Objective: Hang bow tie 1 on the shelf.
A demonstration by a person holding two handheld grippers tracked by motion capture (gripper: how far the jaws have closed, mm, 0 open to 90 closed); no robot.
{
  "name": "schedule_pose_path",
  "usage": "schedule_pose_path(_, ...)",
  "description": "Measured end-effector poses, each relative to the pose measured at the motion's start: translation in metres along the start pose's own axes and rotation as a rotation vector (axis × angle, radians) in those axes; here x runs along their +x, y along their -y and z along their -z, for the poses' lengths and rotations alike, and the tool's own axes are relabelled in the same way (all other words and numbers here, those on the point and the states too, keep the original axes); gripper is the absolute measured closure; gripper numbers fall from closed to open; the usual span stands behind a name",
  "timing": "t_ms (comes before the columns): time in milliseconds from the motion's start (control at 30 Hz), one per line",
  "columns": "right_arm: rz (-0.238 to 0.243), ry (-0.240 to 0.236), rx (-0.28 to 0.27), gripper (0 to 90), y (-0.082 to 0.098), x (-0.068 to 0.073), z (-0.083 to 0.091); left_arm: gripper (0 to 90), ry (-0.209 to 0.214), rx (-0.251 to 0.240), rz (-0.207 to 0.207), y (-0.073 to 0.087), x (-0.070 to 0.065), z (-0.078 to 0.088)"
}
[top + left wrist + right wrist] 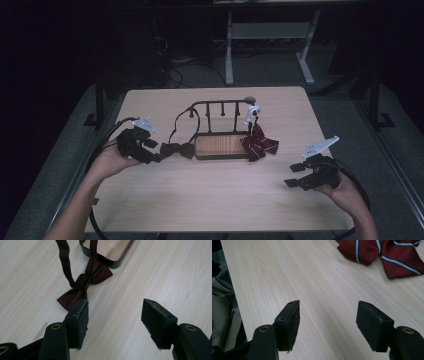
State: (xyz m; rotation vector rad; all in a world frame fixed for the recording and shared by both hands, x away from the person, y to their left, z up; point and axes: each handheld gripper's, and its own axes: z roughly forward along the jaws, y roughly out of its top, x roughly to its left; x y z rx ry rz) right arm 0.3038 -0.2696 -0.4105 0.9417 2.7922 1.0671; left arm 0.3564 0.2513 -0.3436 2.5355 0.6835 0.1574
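Leftmost, left tool (115,315) sits with jaws apart, one jaw tip just beside the dark bow tie (85,286) lying flat on the worktop (215,195). Centre: wooden-based rack (221,145), striped bow tie (259,142) at its right end. Right tool (328,317) hovers with jaws apart over bare worktop.

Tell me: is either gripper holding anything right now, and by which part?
Nothing is held. The left gripper is open just short of the maroon bow tie; the right gripper is open over bare table.
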Motion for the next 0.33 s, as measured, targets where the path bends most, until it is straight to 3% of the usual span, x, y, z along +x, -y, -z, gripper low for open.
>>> schedule_pose_path(333, 0.006, 0.005, -0.004, 35.2, 0.002, -0.001, 0.0, 37.8, -0.008, -0.012, 0.01, 0.02, -0.011, -0.007)
